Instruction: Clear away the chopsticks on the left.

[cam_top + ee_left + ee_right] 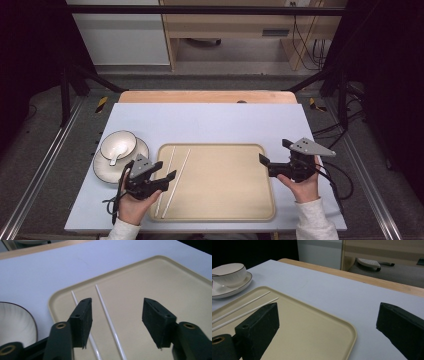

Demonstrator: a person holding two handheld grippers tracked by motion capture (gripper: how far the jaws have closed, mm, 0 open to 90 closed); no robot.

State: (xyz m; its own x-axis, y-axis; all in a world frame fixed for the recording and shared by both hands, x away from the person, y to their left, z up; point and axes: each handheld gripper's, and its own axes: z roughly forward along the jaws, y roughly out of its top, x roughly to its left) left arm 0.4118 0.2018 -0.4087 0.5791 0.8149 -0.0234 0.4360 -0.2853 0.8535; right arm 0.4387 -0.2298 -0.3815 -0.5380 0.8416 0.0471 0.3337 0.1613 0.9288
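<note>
Black two-finger grippers with brass-ringed screw holes, grey three-cornered top plates, black trailing cables, white sleeves [316, 220].

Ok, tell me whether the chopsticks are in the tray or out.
In: both chopsticks lie flat on the tray, near its left edge.

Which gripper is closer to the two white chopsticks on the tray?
The left gripper. It hangs open right above the chopsticks at the tray's left end. The right gripper is at the tray's far right edge, well away from them.
</note>
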